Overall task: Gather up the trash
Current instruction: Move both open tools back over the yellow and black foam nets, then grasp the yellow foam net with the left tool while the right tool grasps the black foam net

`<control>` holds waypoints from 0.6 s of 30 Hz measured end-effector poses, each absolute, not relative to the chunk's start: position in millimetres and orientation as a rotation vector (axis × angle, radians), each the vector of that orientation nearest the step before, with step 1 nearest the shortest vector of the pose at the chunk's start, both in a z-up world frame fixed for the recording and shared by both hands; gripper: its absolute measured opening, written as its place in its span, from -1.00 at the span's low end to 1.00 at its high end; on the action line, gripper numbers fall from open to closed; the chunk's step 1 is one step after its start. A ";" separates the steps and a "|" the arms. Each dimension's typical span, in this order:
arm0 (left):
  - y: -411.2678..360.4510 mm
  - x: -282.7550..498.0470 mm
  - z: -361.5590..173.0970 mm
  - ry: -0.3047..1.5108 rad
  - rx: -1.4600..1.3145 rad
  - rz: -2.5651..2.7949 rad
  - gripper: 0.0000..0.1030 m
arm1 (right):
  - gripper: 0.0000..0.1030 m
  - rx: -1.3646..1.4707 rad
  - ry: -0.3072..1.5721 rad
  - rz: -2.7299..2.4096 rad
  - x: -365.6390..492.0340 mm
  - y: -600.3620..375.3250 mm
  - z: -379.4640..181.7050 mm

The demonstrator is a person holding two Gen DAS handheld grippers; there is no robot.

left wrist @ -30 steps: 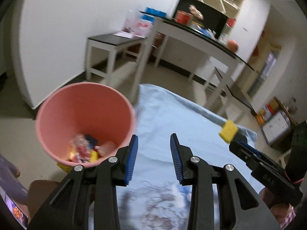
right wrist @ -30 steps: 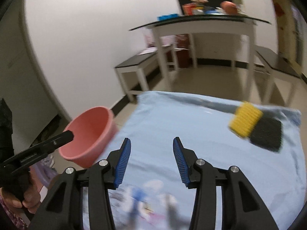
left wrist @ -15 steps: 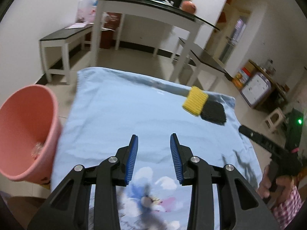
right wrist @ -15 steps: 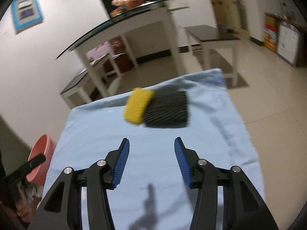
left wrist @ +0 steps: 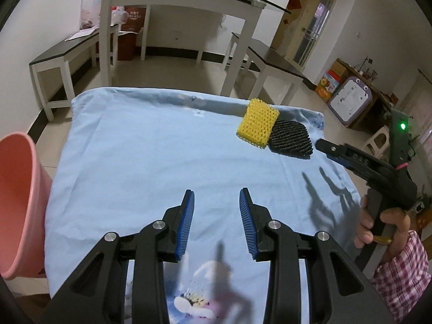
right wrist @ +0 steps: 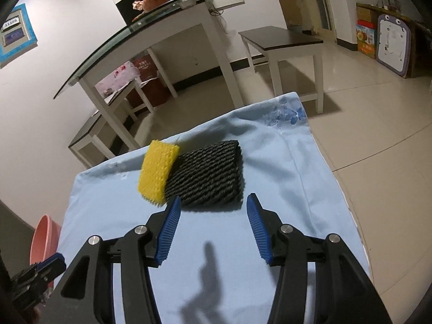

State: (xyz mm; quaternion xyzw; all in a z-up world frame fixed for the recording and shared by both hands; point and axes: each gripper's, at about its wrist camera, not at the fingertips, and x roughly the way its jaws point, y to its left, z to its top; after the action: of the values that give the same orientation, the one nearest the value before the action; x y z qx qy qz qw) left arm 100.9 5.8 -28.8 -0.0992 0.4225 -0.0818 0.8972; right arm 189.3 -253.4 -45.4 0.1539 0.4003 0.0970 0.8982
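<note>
Both tongs gape with nothing between them, your right gripper [right wrist: 212,209] hovering just short of the black foam net [right wrist: 206,182] that touches the yellow foam net [right wrist: 156,172], your left gripper [left wrist: 216,210] farther back, the pink bucket [left wrist: 19,205] well left.

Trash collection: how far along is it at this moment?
Nothing is in hand: both hand-held grippers, left and right, are open. The yellow and black foam nets lie on the blue cloth, uncollected; the right lines up on them. Bucket contents unseen.
</note>
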 end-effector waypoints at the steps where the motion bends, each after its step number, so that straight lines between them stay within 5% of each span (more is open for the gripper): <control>1: 4.6 102.2 -29.2 0.876 -0.202 -0.174 -0.32 | -0.02 0.319 0.833 0.194 193.6 -252.6 -47.4; 18: -36.0 195.1 -34.7 0.865 -0.107 -0.372 -0.32 | -0.06 0.234 0.894 0.139 234.7 -230.7 -77.7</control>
State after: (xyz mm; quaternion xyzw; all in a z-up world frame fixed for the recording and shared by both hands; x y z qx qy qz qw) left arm 195.1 -36.0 -34.7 -0.0515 0.4164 -0.1791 0.8899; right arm 234.7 -230.7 -77.7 0.1126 0.4307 0.0670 0.8929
